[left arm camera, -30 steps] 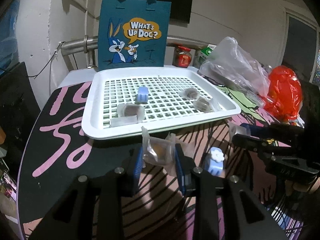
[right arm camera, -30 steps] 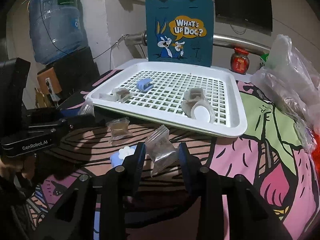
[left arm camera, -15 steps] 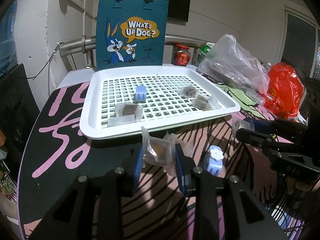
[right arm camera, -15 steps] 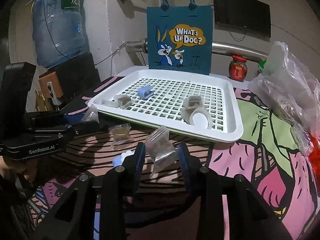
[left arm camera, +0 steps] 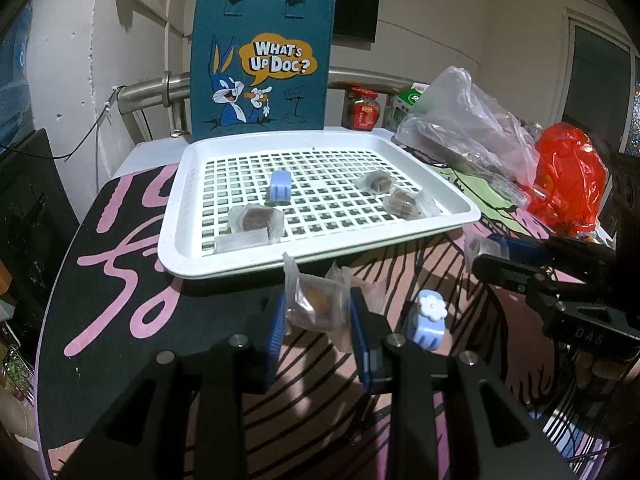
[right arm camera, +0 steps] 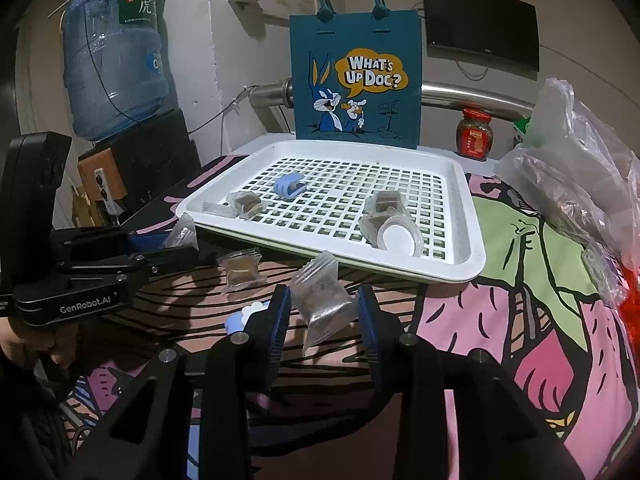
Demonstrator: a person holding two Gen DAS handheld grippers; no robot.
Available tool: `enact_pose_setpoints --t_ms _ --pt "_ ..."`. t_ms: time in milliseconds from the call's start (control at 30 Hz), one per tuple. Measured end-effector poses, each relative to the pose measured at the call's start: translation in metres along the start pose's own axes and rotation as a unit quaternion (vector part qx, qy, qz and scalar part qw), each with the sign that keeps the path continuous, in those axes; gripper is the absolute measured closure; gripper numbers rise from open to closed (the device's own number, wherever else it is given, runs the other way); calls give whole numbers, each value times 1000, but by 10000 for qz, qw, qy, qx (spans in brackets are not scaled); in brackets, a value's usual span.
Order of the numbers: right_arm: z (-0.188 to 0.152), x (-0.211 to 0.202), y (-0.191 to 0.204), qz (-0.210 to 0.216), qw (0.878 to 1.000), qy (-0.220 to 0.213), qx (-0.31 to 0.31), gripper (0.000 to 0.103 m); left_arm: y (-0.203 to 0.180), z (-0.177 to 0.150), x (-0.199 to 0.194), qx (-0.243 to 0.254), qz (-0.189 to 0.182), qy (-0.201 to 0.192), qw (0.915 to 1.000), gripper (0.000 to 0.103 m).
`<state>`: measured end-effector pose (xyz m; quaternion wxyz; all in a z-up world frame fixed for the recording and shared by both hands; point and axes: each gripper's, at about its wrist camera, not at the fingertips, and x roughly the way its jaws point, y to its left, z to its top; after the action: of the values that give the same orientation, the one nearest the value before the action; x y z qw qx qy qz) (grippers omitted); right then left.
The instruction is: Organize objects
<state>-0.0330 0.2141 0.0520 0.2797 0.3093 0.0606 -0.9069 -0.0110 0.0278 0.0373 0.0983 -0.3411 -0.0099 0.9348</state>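
The right gripper (right arm camera: 322, 312) is pinching a clear packet (right arm camera: 322, 306) (brown contents) just before the white tray (right arm camera: 472, 240), while the left gripper (right arm camera: 182, 246) is gripping another packet (right arm camera: 183, 234).

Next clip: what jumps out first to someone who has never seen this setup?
Probably the teal Bugs Bunny tote bag standing upright behind the white grid tray, which holds a few clear snack packets and a blue clip. In front of the tray, the left gripper and the right gripper are each shut on a clear packet. A red plastic bag glows at the right.
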Motion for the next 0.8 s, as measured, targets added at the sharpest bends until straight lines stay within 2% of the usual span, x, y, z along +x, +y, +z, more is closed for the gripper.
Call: enact_pose_setpoints --t_ms 800 --pt "0 1 -1 28 10000 3 52 69 0 -1 2 1 2 39 10000 73"
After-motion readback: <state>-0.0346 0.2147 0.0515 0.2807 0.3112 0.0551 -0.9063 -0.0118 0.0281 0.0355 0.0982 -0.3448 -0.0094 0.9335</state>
